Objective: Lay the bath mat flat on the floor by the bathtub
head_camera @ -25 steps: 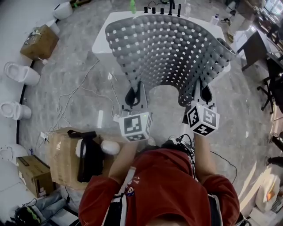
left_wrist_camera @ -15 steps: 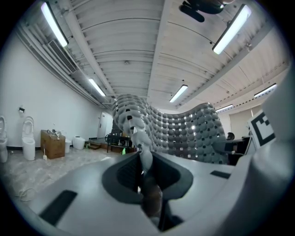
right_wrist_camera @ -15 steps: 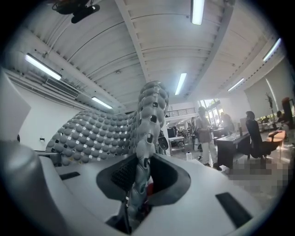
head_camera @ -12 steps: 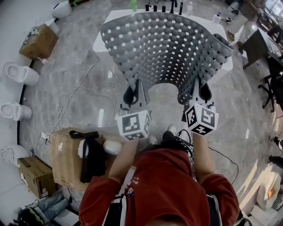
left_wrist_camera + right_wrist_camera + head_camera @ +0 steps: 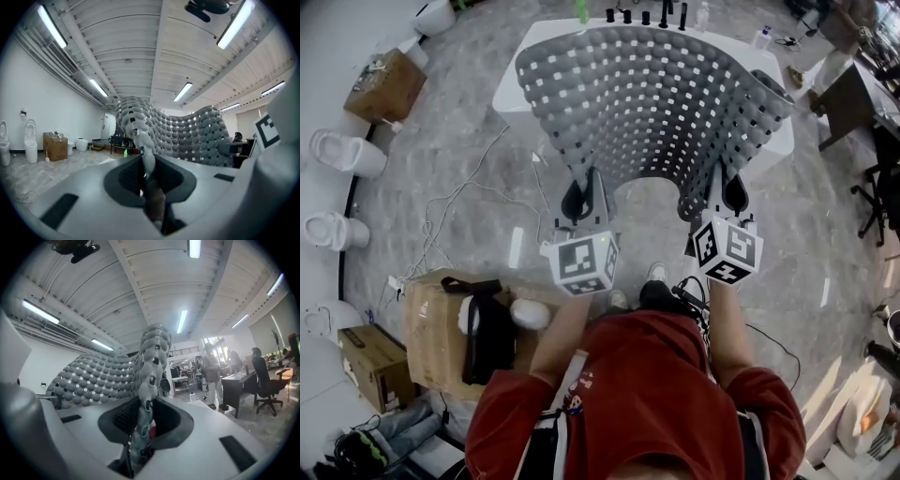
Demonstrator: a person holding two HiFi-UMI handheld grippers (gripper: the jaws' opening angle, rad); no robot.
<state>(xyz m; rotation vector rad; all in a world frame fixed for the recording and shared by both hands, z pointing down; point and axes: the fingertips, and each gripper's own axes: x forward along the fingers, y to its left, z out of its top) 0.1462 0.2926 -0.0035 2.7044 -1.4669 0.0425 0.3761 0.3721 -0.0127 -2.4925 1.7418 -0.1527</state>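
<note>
Bath mat (image 5: 652, 103), near corners tight in left tongs (image 5: 584, 192) and right tongs (image 5: 724, 195), above open floor (image 5: 459, 159)

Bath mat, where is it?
Head view, upper centre: the bath mat hangs spread before the white bathtub, near corners gripped by the left tongs and right tongs.

The right gripper (image 5: 142, 420) is seen with its jaws closed on an edge of the grey bath mat (image 5: 153, 357), which is held upright between them and is swept off to the left as a curved sheet of bumps and square holes. At the right, a standing person (image 5: 213, 376) is seen beside a dark surface (image 5: 236, 386) and an office chair (image 5: 262, 380)
</note>
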